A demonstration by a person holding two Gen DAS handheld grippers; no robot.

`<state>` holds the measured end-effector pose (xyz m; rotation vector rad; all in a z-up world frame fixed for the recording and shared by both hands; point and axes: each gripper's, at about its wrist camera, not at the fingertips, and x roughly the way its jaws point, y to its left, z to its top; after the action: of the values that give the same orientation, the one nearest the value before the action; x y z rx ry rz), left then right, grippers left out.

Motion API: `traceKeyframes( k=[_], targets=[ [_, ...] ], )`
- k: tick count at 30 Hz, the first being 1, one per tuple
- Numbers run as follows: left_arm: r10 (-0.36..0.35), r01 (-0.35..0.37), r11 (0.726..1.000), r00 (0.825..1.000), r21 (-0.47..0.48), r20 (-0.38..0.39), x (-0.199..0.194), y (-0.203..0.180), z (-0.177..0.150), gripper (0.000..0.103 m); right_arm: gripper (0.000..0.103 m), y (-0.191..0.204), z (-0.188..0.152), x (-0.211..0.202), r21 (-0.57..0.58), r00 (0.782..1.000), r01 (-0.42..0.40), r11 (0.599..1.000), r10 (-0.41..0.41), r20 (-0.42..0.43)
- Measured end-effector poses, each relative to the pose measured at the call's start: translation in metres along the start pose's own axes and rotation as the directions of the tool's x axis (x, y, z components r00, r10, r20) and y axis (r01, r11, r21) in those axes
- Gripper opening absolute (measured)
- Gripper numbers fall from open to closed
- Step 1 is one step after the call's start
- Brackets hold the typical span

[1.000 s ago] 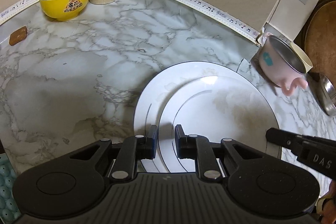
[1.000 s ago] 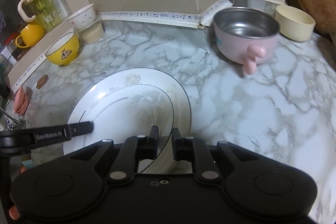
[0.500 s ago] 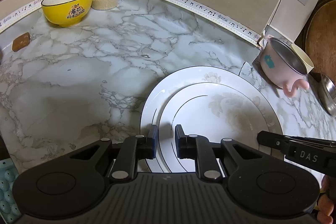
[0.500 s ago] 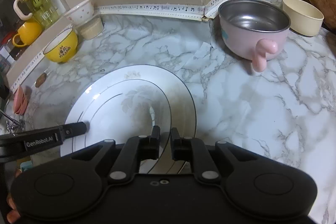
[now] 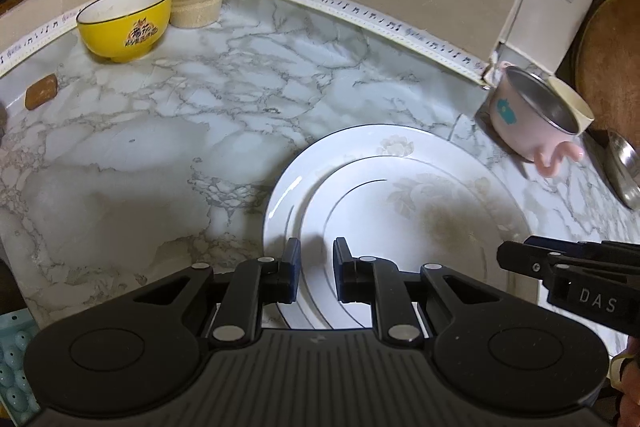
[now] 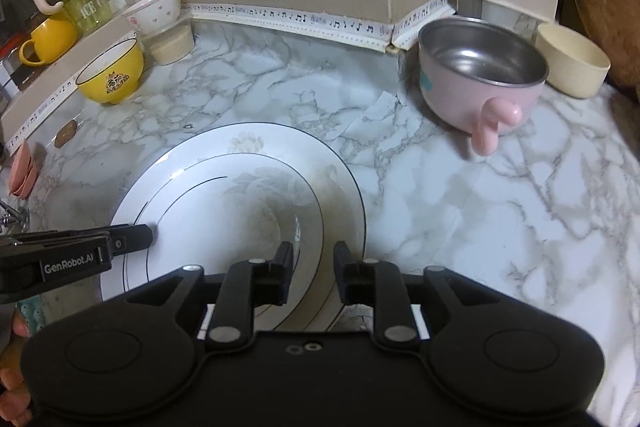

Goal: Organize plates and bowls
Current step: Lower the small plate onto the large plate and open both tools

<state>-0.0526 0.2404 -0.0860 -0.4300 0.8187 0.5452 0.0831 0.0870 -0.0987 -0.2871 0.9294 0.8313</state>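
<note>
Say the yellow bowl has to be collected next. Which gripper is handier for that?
Probably the left. The yellow bowl stands at the counter's left end, on the left gripper's side. The right gripper, jaws opening over the stacked plates' right rim, sits nearer the pink pot.

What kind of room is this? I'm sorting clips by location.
Most likely a home kitchen counter: a marble-pattern countertop holds stacked white plates, a yellow bowl and a pink steel-lined pot, with a yellow mug on a ledge.
</note>
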Motion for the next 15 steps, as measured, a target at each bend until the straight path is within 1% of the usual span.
traceKeyframes(
  k=[4, 9, 15],
  targets=[
    [-0.011, 0.010, 1.000, 1.000, 0.027, 0.028, -0.012, -0.007, -0.001, 0.016, 0.043, 0.005, -0.002, -0.013, -0.027, 0.999, 0.012, 1.000, -0.011, 0.030],
    [-0.030, 0.026, 0.998, 0.997, 0.062, 0.066, -0.030, -0.017, -0.002, 0.016, 0.047, 0.007, -0.003, -0.032, -0.035, 0.998, 0.016, 0.999, -0.014, 0.065],
    [-0.052, 0.040, 0.993, 0.993, 0.114, 0.105, -0.053, -0.033, -0.003, 0.017, 0.056, 0.010, -0.005, -0.059, -0.053, 0.993, 0.025, 0.998, -0.019, 0.120]
  ],
)
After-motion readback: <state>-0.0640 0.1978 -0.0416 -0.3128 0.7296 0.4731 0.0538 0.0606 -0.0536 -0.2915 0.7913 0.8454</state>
